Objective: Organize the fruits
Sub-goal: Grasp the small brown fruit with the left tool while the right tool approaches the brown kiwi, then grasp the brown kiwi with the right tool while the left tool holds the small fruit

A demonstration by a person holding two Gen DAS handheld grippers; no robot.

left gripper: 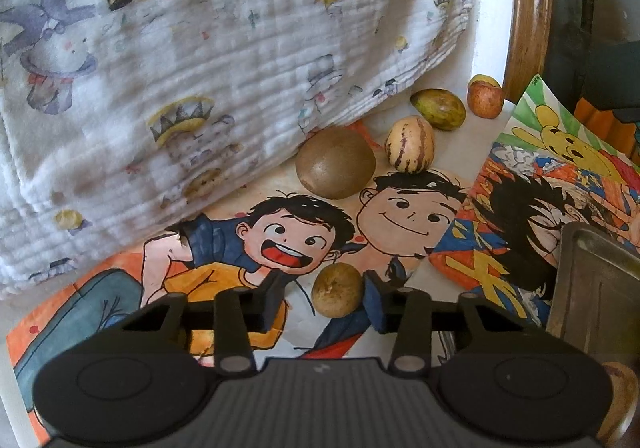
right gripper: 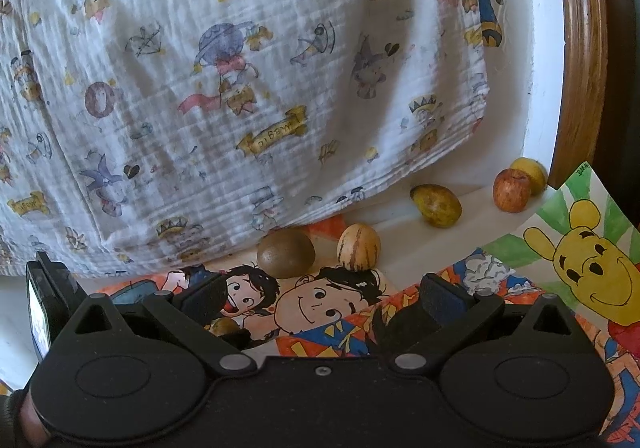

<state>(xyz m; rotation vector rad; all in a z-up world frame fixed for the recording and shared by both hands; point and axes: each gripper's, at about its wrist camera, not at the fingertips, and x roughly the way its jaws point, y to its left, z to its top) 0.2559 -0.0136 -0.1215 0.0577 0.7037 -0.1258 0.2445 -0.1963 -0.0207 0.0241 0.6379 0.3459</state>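
Note:
In the left wrist view a small brown fruit (left gripper: pixel 338 290) lies on a cartoon drawing between the fingers of my left gripper (left gripper: pixel 326 302). The gripper is open: the fruit sits against the right finger and a gap separates it from the left one. Farther back lie a large round brown fruit (left gripper: pixel 335 163), a striped yellow fruit (left gripper: pixel 410 150), a green-yellow fruit (left gripper: pixel 440 109), a red apple (left gripper: pixel 485 99) and a yellow fruit (left gripper: pixel 484 80). My right gripper (right gripper: pixel 322 298) is wide open and empty, above the drawings and short of the brown fruit (right gripper: pixel 286 253) and striped fruit (right gripper: pixel 359 247).
A printed white cloth (left gripper: pixel 200 68) hangs over the back and left. A metal tray (left gripper: pixel 596 288) sits at the right edge, with another brown fruit (left gripper: pixel 620 396) below it. Coloured drawings (right gripper: pixel 580 268) cover the surface. A wooden frame (right gripper: pixel 580 48) stands at the far right.

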